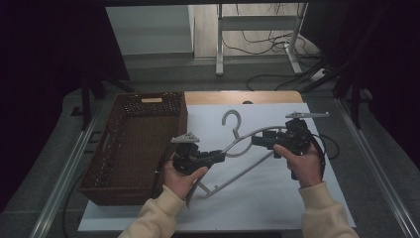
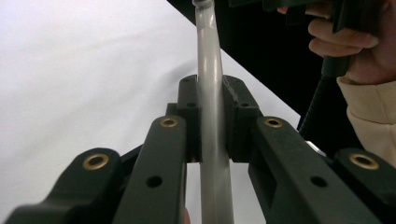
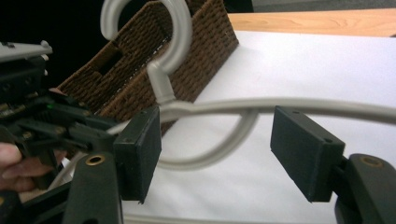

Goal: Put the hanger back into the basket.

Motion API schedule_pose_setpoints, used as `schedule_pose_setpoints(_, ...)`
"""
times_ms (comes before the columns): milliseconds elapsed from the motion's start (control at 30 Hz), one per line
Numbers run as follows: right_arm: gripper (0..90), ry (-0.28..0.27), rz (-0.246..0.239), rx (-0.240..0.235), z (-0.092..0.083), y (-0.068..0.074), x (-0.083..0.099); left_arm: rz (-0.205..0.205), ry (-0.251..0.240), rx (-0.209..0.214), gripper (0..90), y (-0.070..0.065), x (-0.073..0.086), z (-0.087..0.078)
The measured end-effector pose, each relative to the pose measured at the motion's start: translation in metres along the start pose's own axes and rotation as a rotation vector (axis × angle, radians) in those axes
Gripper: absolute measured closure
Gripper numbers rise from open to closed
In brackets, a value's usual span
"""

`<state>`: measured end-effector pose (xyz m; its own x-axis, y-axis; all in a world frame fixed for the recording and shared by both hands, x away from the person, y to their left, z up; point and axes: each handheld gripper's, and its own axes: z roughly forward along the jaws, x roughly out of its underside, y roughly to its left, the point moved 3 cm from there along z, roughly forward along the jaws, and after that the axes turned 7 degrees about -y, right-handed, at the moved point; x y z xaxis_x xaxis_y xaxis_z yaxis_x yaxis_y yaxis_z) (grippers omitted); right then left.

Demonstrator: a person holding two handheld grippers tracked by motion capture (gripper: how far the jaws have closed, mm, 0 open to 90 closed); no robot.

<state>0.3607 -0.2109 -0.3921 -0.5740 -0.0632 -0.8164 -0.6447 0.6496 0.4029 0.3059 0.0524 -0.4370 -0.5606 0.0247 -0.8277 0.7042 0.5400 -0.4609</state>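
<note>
While left fingers (image 2: 212, 121) clamp the hanger (image 1: 236, 148), right fingers (image 3: 219, 154) gape around it.

1x grey plastic clothes hanger (image 1: 242, 148), 1x dark brown woven wicker basket (image 1: 133, 144), 1x white sheet table cover (image 1: 277, 198), 2x black two-jaw handheld grippers: left (image 1: 225, 155), right (image 1: 255, 140).

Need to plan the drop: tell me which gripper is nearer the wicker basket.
Left. The left gripper, clamped on the hanger, sits just beside the wicker basket; the right gripper, open, is farther across the white sheet.
</note>
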Motion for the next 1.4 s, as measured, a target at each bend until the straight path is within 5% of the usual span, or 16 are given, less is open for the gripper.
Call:
schedule_pose_setpoints(300,33.1,-0.018,0.0,-0.002,-0.029,-0.015,0.015,0.03,-0.016,-0.014,79.0,-0.005,-0.011,-0.014)
schedule_pose_setpoints(567,33.7,-0.043,0.061,0.061,-0.052,-0.05,0.044,0.072,-0.019,-0.039,79.0,-0.01,-0.022,-0.036)
schedule_pose_setpoints(1067,33.5,0.007,0.041,0.094,-0.044,-0.06,0.057,0.106,-0.094,-0.122,79.0,0.01,-0.061,-0.102)
schedule_pose_setpoints(1400,33.4,0.017,0.036,0.105,-0.041,-0.061,0.058,0.085,-0.143,-0.196,79.0,0.034,-0.071,-0.146)
